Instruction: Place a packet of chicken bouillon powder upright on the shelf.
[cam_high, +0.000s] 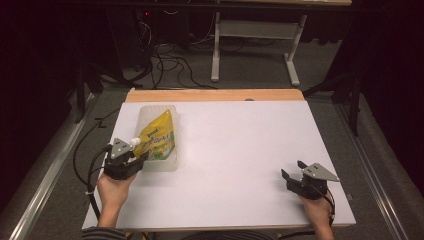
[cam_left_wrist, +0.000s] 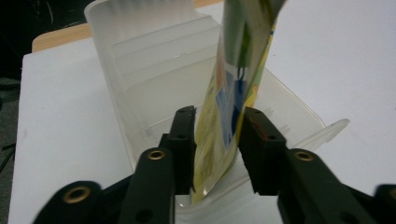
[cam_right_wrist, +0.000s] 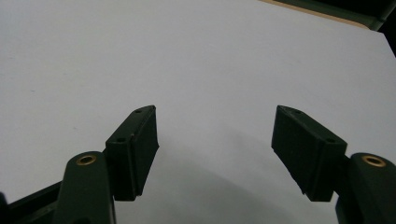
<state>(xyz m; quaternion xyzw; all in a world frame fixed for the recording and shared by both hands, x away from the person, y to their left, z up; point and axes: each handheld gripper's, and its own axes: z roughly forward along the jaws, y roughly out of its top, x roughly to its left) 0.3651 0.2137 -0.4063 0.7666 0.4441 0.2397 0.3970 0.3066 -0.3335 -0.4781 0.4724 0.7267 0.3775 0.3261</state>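
Cables (cam_high: 170, 65) are lying on the floor past the table's (cam_high: 240, 150) far edge, and nothing is blocking either hand. Left gripper (cam_left_wrist: 217, 116), jaws parted and not pressing, is straddling the yellow pouch (cam_left_wrist: 233, 98) leaning in the clear tray (cam_left_wrist: 140, 60) at near left; its print is unreadable. Right gripper (cam_right_wrist: 215, 135) is resting wide open at near right.

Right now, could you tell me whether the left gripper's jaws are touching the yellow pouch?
Cannot tell. In the left gripper view the yellow pouch stands between the left gripper jaws, close to both pads, with neither contact nor gap plain.
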